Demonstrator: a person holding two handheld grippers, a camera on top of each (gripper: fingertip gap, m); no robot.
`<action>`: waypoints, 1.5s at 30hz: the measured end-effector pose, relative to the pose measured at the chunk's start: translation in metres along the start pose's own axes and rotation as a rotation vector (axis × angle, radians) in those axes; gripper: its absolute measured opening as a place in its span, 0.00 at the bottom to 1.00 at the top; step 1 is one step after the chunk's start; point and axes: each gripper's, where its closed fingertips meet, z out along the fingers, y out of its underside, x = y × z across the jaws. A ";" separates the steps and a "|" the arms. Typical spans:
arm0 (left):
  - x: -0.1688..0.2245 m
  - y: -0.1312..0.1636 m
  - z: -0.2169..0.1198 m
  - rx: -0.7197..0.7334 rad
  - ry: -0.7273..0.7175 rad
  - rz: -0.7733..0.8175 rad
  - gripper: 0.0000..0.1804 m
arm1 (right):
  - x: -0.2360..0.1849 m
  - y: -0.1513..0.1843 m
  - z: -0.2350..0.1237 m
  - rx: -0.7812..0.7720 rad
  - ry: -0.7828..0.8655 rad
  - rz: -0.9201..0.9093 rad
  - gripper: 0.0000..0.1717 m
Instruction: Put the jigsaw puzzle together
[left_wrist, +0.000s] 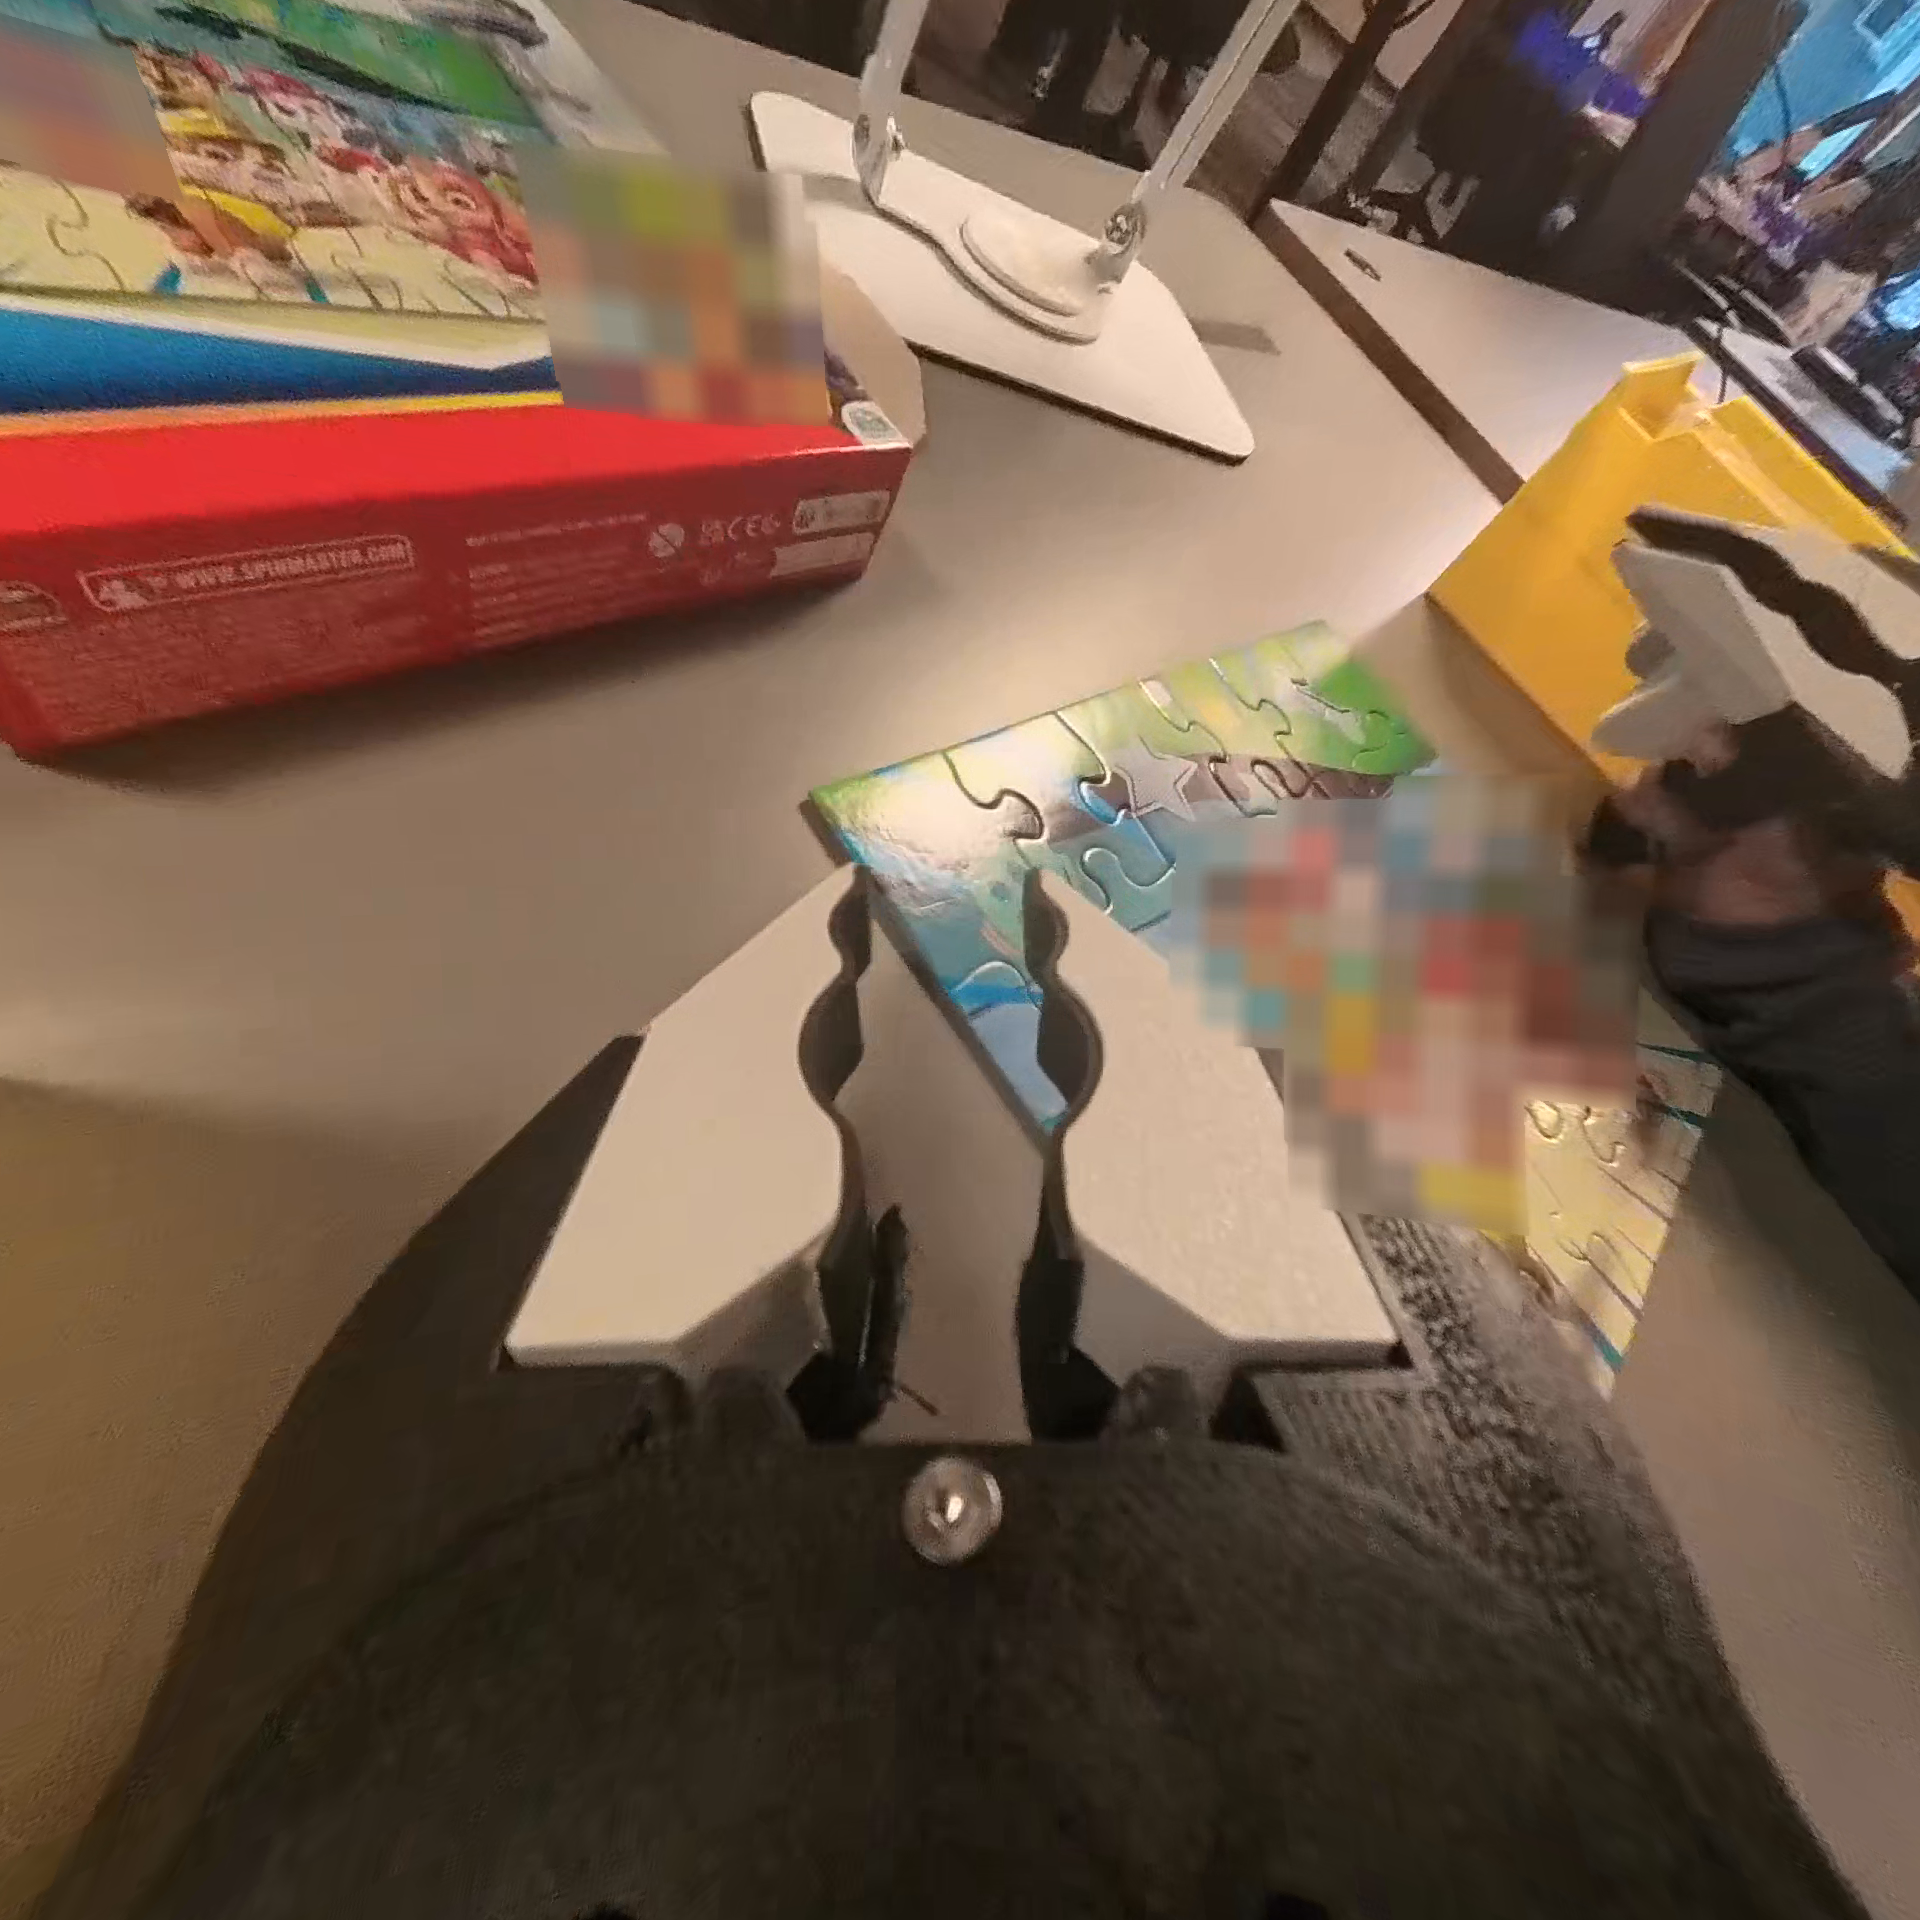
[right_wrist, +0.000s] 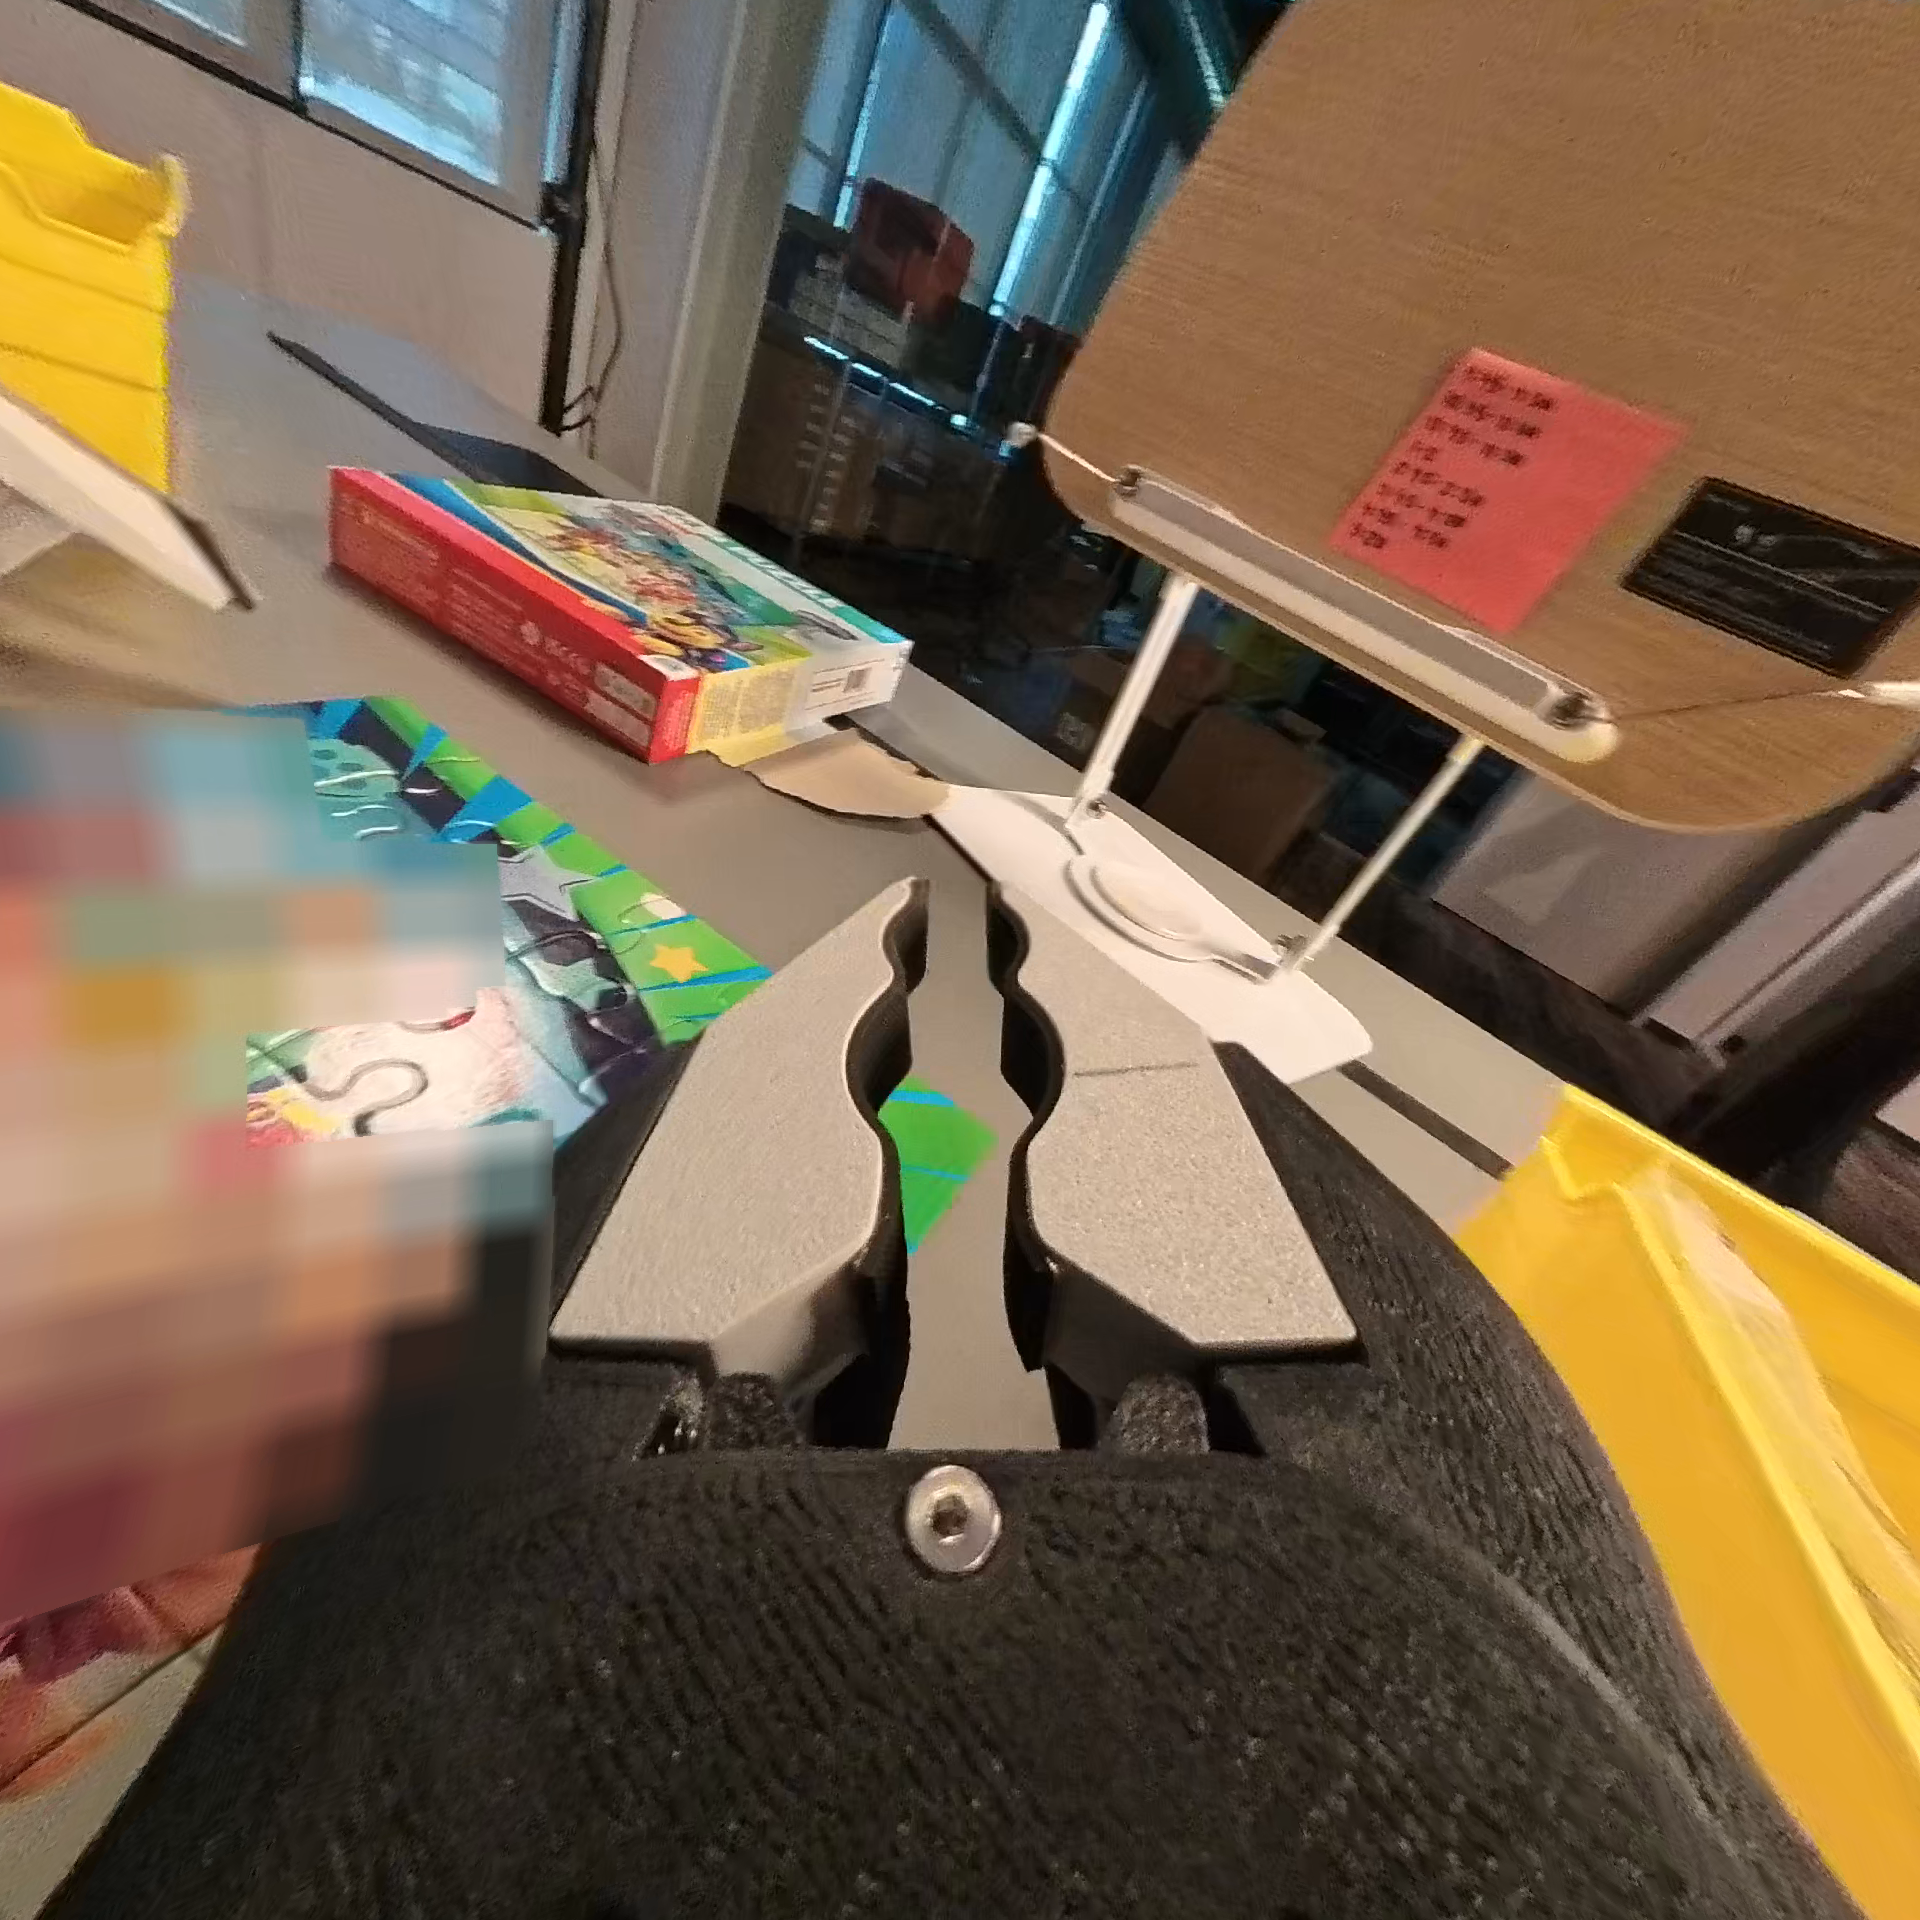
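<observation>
Counter (left_wrist: 416, 935): grey, matte, lit warm, with a seam toward 1 o'clock in the left wrist view. Room beyond: dim, with dark shelving and tall windows in the right wrist view. White stand base (left_wrist: 1060, 312) with two slim metal rods at 12 o'clock; wood-grain panel (right_wrist: 1558, 260) on those rods, bearing a pink note (right_wrist: 1496, 488) and a black plate (right_wrist: 1777, 571). Red puzzle box (left_wrist: 447, 561) at 10 o'clock, end flap open. Yellow bin (left_wrist: 1538, 551) at 2 o'clock.

Assembled jigsaw puzzle (left_wrist: 1039, 810): flat on the counter, glossy, green and blue with a grey star, partly mosaicked, seams between pieces visible.

Left tool (left_wrist: 948, 894): spread, astride the puzzle's near corner, the edge running between the fingers; no squeeze visible, and contact at the pads not determinable.

Right tool (right_wrist: 956, 914): fingers nearly together, narrow gap, bare counter between them, at the puzzle's 3 o'clock edge.
</observation>
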 end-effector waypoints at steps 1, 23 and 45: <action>-0.001 -0.001 -0.001 0.004 -0.011 0.008 0.16 | -0.006 -0.001 0.001 0.002 -0.034 -0.008 0.05; -0.003 0.001 -0.001 -0.007 0.087 -0.129 0.25 | -0.129 0.011 -0.006 -0.299 -0.649 0.136 0.34; -0.005 0.001 -0.001 -0.002 0.084 -0.154 0.27 | -0.149 0.034 -0.014 -0.457 -0.761 0.086 0.31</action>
